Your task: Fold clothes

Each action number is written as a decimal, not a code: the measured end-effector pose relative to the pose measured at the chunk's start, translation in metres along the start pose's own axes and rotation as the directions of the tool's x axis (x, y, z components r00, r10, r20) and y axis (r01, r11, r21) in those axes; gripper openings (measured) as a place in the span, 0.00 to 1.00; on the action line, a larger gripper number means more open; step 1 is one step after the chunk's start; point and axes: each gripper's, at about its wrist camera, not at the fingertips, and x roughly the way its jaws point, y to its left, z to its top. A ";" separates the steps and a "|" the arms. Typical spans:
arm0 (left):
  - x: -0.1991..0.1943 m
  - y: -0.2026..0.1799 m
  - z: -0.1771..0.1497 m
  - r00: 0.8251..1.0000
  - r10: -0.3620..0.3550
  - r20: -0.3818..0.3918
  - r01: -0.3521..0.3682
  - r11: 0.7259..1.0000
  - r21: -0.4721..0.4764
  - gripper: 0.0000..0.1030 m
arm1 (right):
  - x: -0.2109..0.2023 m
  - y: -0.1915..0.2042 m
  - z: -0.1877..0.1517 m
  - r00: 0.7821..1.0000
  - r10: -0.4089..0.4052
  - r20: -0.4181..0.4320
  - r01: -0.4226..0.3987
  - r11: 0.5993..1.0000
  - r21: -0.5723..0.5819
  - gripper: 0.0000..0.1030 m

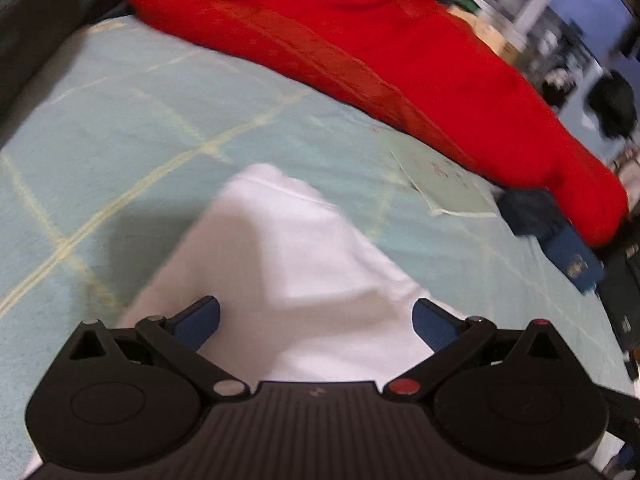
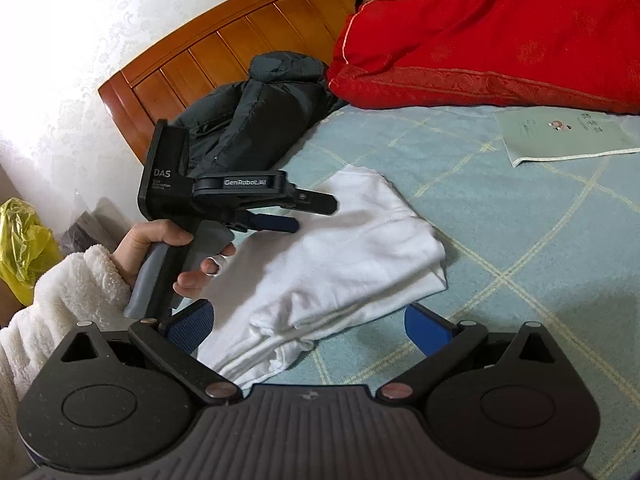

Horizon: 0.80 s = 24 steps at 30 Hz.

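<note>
Two grippers: left gripper (image 1: 316, 322) with blue pads spread wide, nothing between them, hovering low over the cloth; right gripper (image 2: 308, 326) likewise spread and empty, at the near end of the cloth; left gripper also seen from the side in the right wrist view (image 2: 296, 212), carried above the cloth's left part.
Garment: white garment (image 2: 340, 240), folded into a long layered bundle; lying on the bed (image 2: 540, 240) near its middle, toward the near edge; looser bunched layers at the near end, neater stacked edge on the right side.
Handling: judged light, soft and limp; likely to sag and slide apart in layers if lifted by one point; no stiffness to lean on.
Where to hold: best at the doubled edges or corners, pinching all layers at once; one tool at each end of an edge, to keep the fold square.
Surroundings: red quilt (image 2: 500, 40) along the far side of the bed, a person's head showing at its top end; dark jacket (image 2: 256, 116) by the wooden headboard (image 2: 224, 40); pale green booklet (image 2: 560, 136) toward the right edge, well apart from the garment.
Risk: bunched near end catching or unfolding when gripped.
</note>
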 end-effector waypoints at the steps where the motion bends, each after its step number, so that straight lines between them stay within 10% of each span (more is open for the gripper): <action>1: -0.006 0.000 0.002 1.000 -0.005 0.010 0.005 1.000 -0.009 0.99 | 0.000 -0.001 0.000 1.000 -0.001 0.000 0.001 1.000 0.002 1.00; 14: -0.055 -0.019 -0.026 0.991 0.131 0.039 -0.135 0.983 0.125 0.99 | 0.012 -0.003 -0.004 0.999 -0.034 -0.032 0.034 0.999 -0.007 1.00; 24: -0.130 -0.048 -0.139 0.915 0.324 0.239 -0.400 0.801 0.446 0.99 | 0.037 0.027 -0.001 0.988 -0.154 -0.011 0.149 0.972 -0.183 1.00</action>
